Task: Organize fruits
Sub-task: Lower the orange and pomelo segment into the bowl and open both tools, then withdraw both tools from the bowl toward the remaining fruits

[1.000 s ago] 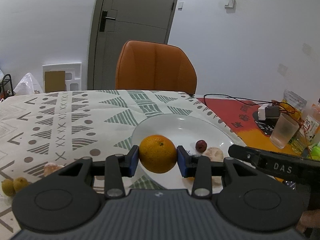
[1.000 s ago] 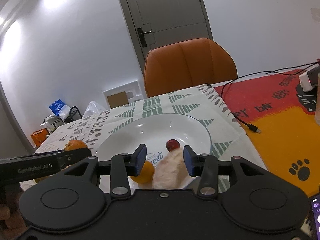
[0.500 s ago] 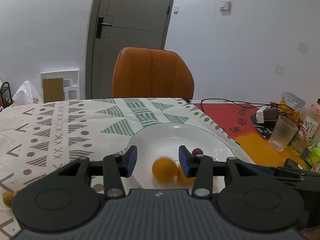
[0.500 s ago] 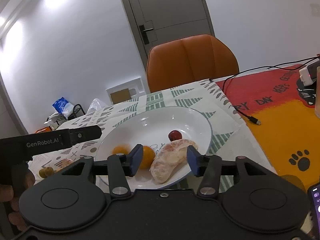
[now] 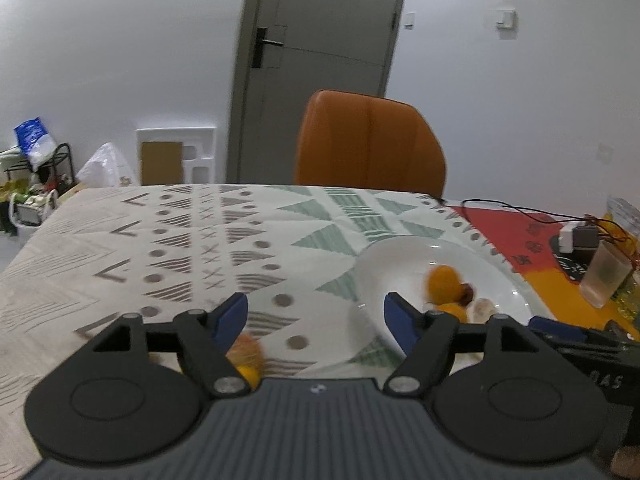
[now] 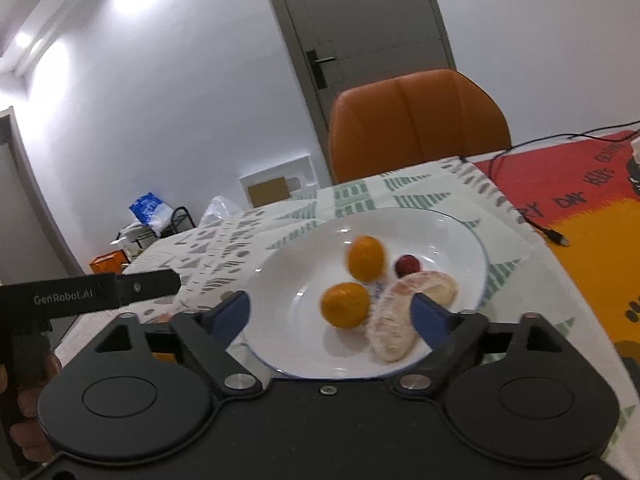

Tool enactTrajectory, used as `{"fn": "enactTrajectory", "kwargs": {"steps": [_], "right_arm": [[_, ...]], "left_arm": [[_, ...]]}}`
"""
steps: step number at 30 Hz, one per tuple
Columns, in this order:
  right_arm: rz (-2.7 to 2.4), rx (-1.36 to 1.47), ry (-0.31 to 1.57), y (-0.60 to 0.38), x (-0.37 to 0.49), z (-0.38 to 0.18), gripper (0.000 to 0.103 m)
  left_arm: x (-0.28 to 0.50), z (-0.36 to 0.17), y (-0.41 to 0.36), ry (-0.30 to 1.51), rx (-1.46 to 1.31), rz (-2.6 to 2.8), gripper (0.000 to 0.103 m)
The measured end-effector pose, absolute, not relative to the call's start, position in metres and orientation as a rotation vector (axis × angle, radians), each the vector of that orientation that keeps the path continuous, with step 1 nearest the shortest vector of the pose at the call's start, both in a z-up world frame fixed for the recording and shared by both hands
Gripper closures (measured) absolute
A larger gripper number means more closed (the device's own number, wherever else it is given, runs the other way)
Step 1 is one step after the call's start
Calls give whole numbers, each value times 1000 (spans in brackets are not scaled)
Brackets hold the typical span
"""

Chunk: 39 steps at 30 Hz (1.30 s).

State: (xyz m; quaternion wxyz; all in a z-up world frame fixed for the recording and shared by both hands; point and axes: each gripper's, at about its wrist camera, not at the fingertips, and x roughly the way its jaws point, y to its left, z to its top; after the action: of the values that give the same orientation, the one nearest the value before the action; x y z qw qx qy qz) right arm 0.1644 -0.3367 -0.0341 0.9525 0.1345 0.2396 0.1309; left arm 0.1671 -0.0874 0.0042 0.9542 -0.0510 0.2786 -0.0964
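A white plate (image 6: 460,232) holds two oranges (image 6: 345,305), one of them blurred (image 6: 365,258), a small red fruit (image 6: 407,265) and a peeled pomelo segment (image 6: 394,328). My right gripper (image 6: 330,316) is open and empty just in front of the plate. My left gripper (image 5: 316,318) is open and empty over the patterned tablecloth, left of the plate (image 5: 400,256). The left wrist view shows the blurred orange (image 5: 442,282) on the plate and another fruit (image 5: 246,356) on the cloth by the left finger.
An orange chair (image 5: 370,144) stands behind the table. A plastic cup (image 5: 606,276), a charger and cables lie on the red-orange mat at the right. The left gripper's body (image 6: 88,290) shows at the left of the right wrist view.
My left gripper opened and dropped the orange onto the plate, then swung left and opened wider. My right gripper released the pomelo segment onto the plate and opened wide.
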Motion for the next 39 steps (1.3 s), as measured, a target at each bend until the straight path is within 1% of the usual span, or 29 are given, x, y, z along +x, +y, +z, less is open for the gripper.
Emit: {"fn": "enactTrajectory", "kwargs": {"steps": [2,6,27,31,33,34,35,39], "right_arm": [[288,278,487,-330,165,-34,5],[319,273,488,-317,164,-33,0],[455,214,523,-262,164,-31,0],[465,191,535,-252,165,-31,6],[472,182,547,-248,167,-33,12],[476,178,556,-244,169,-34,17],[480,174,562,-241,169,-34,20],[495,160,574,-232,170,-36,26]], "left_arm": [[163,5,-78,565,-110,-171,29],[155,7,-59,562,-118,-124,29],[130,-5,9,578,-188,-4,29],[127,-9,18,567,-199,12,29],[126,-10,21,562,-203,24,29],[127,-11,22,561,-207,27,29],[127,-11,24,560,-212,29,32],[128,-15,32,556,-226,32,36]]}}
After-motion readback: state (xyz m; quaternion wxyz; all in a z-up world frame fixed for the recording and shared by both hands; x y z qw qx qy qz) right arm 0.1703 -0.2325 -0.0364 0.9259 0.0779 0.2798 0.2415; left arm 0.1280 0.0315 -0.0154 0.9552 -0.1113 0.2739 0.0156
